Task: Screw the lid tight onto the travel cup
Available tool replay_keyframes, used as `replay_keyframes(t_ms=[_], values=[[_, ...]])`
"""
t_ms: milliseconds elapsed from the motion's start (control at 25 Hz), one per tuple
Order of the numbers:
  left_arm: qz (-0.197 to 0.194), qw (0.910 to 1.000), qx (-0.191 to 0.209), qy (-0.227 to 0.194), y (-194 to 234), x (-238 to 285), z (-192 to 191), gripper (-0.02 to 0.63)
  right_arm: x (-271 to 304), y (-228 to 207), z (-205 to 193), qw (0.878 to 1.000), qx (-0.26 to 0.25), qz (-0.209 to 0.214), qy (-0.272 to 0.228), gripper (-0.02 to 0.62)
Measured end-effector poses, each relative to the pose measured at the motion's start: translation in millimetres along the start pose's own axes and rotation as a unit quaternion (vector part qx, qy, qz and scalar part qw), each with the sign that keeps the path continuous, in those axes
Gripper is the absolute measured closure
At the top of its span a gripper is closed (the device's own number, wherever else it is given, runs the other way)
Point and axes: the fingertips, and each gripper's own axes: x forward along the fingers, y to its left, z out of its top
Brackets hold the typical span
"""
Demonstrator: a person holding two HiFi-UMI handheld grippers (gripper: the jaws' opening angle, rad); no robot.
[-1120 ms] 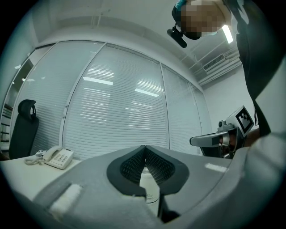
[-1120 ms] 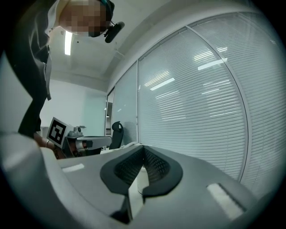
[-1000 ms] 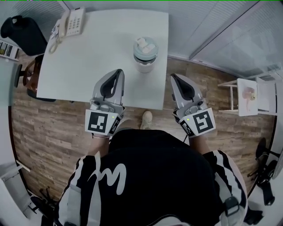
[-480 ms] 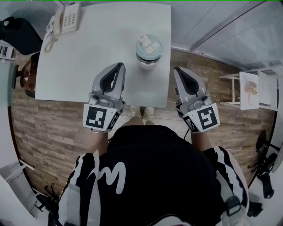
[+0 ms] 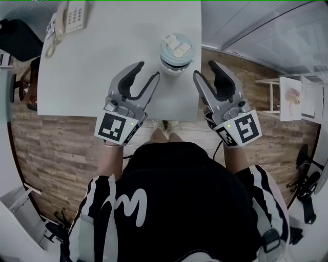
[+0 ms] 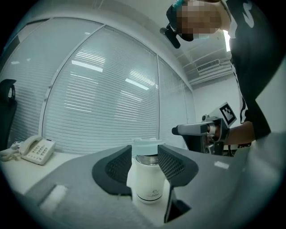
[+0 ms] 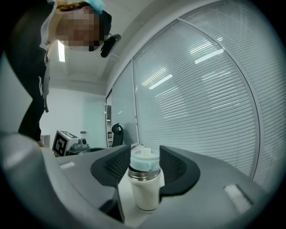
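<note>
Standing upright near desk [image 5: 102,61] front-right edge: travel cup [image 5: 176,64], pale lid [image 5: 177,47] on top | left tool [image 5: 147,71], right tool [image 5: 205,70]: jaws just now opening partway, empty, cup ahead between both, untouched | handling guess: rigid, smooth, likely slick; clamp white body, twist lid rim

Travel cup [image 6: 149,183] — white body, steel collar, lid [image 5: 177,48] pale blue, table [image 5: 92,66] white, floor [image 5: 61,148] brown wood-grain planks, telephone [image 5: 72,15] white.

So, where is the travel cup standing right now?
In the head view the travel cup stands upright near the table's right edge, between the left gripper and right gripper, touching neither.
</note>
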Motion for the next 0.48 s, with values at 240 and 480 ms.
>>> replay_keyframes(t_ms=[240,480], values=[[-0.044,0.9987,0.010,0.024,-7,20,-21,0.296,29,-1,-3,0.999,0.005,0.038,0.024,0.290],[-0.069,0.9970,0.004,0.036,-14,42,-44,0.213,61,-7,-8,0.993,0.082,0.073,0.046,0.207]])
